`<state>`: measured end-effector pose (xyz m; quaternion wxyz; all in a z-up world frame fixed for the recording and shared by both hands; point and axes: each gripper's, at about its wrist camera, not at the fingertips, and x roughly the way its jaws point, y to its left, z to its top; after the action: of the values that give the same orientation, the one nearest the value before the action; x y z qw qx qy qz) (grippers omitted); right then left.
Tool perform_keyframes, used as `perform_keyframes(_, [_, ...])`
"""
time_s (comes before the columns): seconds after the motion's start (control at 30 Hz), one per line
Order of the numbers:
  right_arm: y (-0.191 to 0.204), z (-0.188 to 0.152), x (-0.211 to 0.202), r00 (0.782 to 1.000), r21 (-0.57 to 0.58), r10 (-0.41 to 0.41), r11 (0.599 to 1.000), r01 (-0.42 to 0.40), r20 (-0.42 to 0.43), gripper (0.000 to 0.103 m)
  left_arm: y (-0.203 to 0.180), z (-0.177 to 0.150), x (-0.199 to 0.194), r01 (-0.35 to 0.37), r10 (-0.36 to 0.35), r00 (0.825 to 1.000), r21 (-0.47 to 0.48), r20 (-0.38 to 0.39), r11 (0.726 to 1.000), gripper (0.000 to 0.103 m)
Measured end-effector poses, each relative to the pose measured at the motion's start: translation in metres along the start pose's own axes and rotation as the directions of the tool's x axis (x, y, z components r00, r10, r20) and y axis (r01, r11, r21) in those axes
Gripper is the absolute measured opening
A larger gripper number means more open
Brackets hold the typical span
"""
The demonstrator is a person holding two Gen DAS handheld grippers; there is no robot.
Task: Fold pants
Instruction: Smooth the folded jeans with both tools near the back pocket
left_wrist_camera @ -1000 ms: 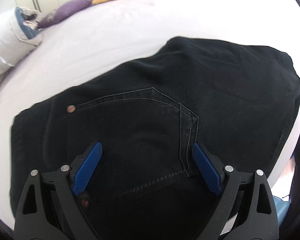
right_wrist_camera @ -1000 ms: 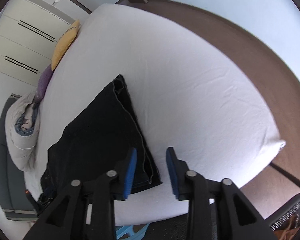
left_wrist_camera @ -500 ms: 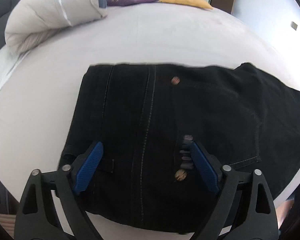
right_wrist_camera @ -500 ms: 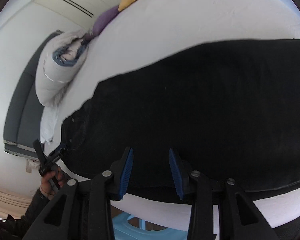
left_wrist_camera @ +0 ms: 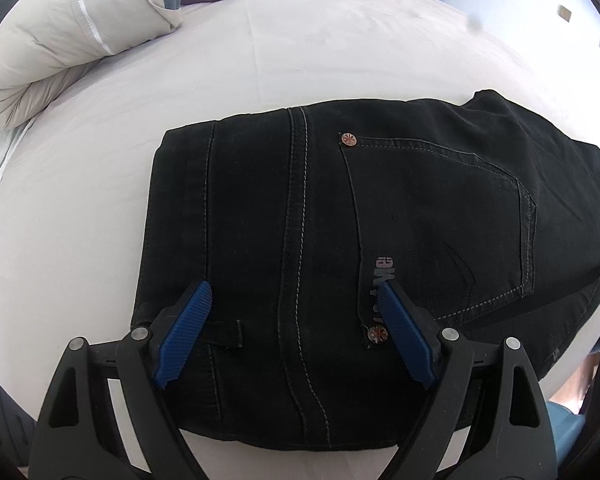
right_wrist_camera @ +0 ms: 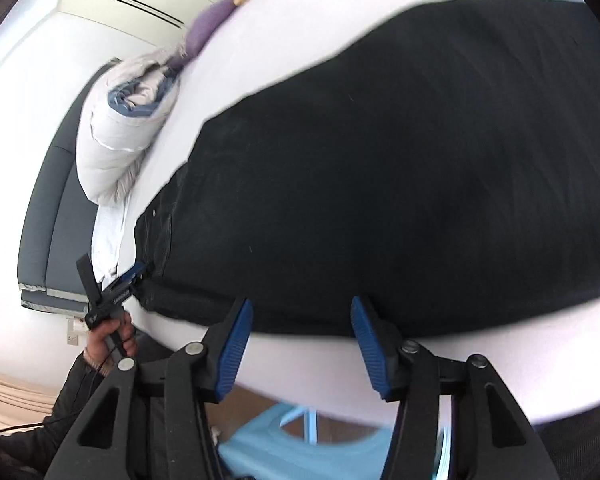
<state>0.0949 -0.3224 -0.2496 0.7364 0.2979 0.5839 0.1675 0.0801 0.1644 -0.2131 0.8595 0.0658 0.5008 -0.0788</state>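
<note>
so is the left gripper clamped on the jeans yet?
No, the left gripper is wide open above the black jeans, gripping nothing.

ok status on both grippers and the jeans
Left gripper open over waistband end, holding nothing. Right gripper open at near edge. Black jeans flat on white bed sheet. Nothing on top of them.

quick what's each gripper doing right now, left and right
Left gripper: open, over the black pants, gripping nothing.
Right gripper: open at the pants' near edge, holding nothing.
</note>
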Motion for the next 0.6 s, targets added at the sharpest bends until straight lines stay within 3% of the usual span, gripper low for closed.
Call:
perform_keyframes(0.07, [0.003, -0.005, -0.011, 0.996, -0.014, -0.081, 0.997, 0.080, -0.036, 0.055, 0.001, 0.001, -0.002, -0.010, 0.010, 1.000, -0.001, 0.000, 1.000, 0.085])
perform_keyframes(0.2, [0.003, 0.001, -0.058, 0.987, -0.045, -0.066, 0.996, 0.073, 0.150, 0.056, -0.011, 0.006, -0.034, -0.080, 0.079, 0.996, 0.008, 0.049, 0.997, 0.084])
perform_keyframes(0.33, [0.002, 0.026, -0.059, 0.977, -0.066, -0.073, 0.994, 0.087, 0.199, 0.056, -0.050, 0.030, -0.076, 0.029, -0.032, 0.984, 0.016, 0.176, 0.999, 0.084])
perform_keyframes(0.4, [0.001, 0.043, -0.053, 0.971, -0.073, -0.067, 0.994, 0.086, 0.230, 0.056, -0.077, 0.045, -0.078, 0.087, -0.092, 0.975, 0.036, 0.201, 0.996, 0.084])
perform_keyframes(0.47, [-0.009, 0.059, -0.040, 0.971, -0.042, -0.070, 0.996, 0.082, 0.230, 0.056, -0.107, 0.058, -0.065, 0.138, -0.148, 0.972, 0.069, 0.184, 0.988, 0.084])
perform_keyframes(0.53, [-0.023, 0.076, -0.027, 0.972, -0.042, -0.153, 0.986, 0.163, 0.179, 0.056, -0.141, 0.068, -0.038, 0.150, -0.168, 0.975, 0.130, 0.142, 0.980, 0.084])
perform_keyframes(0.57, [-0.032, 0.082, -0.023, 0.961, -0.050, -0.215, 0.973, 0.227, 0.174, 0.051, -0.151, 0.069, -0.023, 0.148, -0.164, 0.980, 0.147, 0.108, 0.978, 0.084])
perform_keyframes(0.6, [-0.043, 0.086, -0.026, 0.958, -0.046, -0.226, 0.970, 0.237, 0.176, 0.041, -0.158, 0.068, -0.004, 0.138, -0.148, 0.987, 0.148, 0.058, 0.979, 0.084])
